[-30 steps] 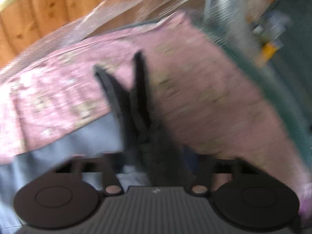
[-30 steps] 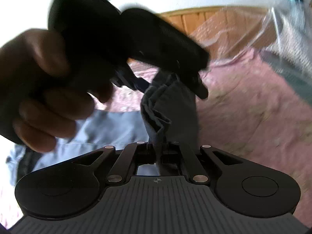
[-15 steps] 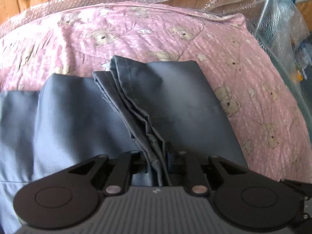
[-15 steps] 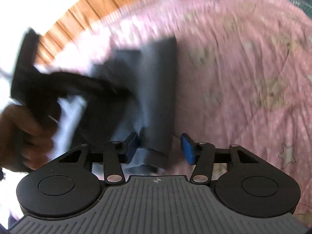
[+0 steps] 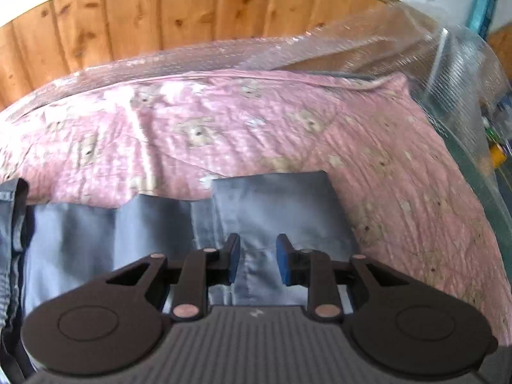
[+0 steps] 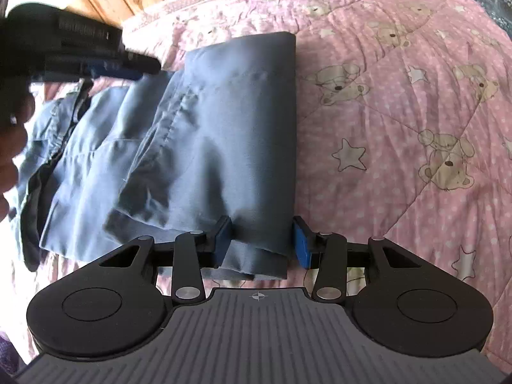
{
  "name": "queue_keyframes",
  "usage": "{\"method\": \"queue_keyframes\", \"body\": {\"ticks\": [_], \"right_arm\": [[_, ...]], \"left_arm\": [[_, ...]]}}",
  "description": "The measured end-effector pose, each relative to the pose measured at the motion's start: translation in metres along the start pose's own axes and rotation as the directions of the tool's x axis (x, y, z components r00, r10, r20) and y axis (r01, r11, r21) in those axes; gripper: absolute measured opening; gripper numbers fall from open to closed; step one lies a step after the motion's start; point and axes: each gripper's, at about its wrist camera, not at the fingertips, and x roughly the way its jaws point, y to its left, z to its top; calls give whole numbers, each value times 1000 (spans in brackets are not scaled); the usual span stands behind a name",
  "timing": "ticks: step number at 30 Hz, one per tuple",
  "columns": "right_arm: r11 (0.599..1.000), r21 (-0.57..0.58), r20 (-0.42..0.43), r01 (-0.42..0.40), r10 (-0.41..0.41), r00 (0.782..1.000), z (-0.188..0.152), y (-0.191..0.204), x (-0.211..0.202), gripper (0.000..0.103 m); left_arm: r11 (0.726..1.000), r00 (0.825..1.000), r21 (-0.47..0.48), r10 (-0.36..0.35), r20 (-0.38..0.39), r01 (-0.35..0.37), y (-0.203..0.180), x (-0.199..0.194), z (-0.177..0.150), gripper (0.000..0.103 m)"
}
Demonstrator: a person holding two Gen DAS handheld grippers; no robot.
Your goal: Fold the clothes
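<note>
The bed [image 6: 400, 102] fills both views, spread with a pink quilt [image 5: 288, 134] printed with bears and stars; behind it runs a pine-board headboard [image 5: 192, 9], and clear bubble wrap [image 5: 416, 41] lies bunched along the far edge and the right-hand corner; on the quilt lie the grey-blue trousers [image 6: 224, 121], the task's thing, with one end doubled over the rest so that a smooth fold forms their right edge, while the waistband end trails off, rumpled, toward the left; I judge the folding to be partway along: one fold across the length lies made and fairly flat, yet the layers do not line up, the top layer's hem sits skewed, and the left portion is still spread long, so a further fold and some squaring would be left if a compact bundle is wanted; the left tool [image 5: 257, 260] hangs just above the cloth with its blue pads parted and nothing between them but the garment lying below; the right tool [image 6: 262, 244] is likewise spread wide, its pads straddling the near corner of the folded part without pinching it; the left tool also shows, blurred, at the upper left of the right wrist view, with a hand [image 6: 9, 121] behind it; nothing lies on the trousers, and only the bubble wrap crowds the bed's far corner.
</note>
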Motion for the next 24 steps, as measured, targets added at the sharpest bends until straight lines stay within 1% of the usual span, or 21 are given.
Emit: {"method": "queue_keyframes", "body": {"ticks": [5, 9, 10, 12, 14, 16, 17, 18, 19, 21, 24], "right_arm": [[1000, -14, -19, 4, -4, 1000, 4, 1, 0, 47], [1000, -29, -5, 8, -8, 1000, 14, 0, -10, 50], [999, -31, 11, 13, -12, 1000, 18, -1, -15, 51], [999, -27, 54, 26, -25, 998, 29, -7, -24, 54], [999, -23, 97, 34, -32, 995, 39, -12, -32, 54], [999, -50, 126, -1, 8, 992, 44, -10, -36, 57], [996, -85, 120, -27, 37, 992, 44, -5, -34, 58], [988, -143, 91, -52, 65, 994, 42, 6, -29, 59], [978, -200, 59, -63, 77, 995, 39, 17, -22, 59], [967, -249, 17, -48, 54, 998, 36, 29, -9, 59], [951, -308, -41, -20, 7, 999, 32, 44, 11, 59]], "left_arm": [[1000, 997, 4, -6, -81, 6, 3, 15, -31, 26], [1000, 989, -4, -9, -146, 8, 8, 24, -57, 26], [998, 989, -54, -39, -144, 31, 11, 18, -58, 28], [985, 988, -156, -97, -117, 78, 18, 4, -63, 31], [961, 984, -249, -146, -100, 117, 29, -4, -72, 33], [931, 977, -331, -193, -90, 153, 39, -8, -82, 35], [922, 974, -355, -203, -97, 157, 41, -4, -85, 35], [917, 973, -369, -206, -106, 154, 43, 0, -88, 35], [912, 971, -383, -209, -115, 151, 45, 4, -91, 35], [903, 966, -401, -223, -131, 154, 45, 8, -94, 35], [897, 962, -402, -248, -118, 182, 42, 4, -96, 35]]}}
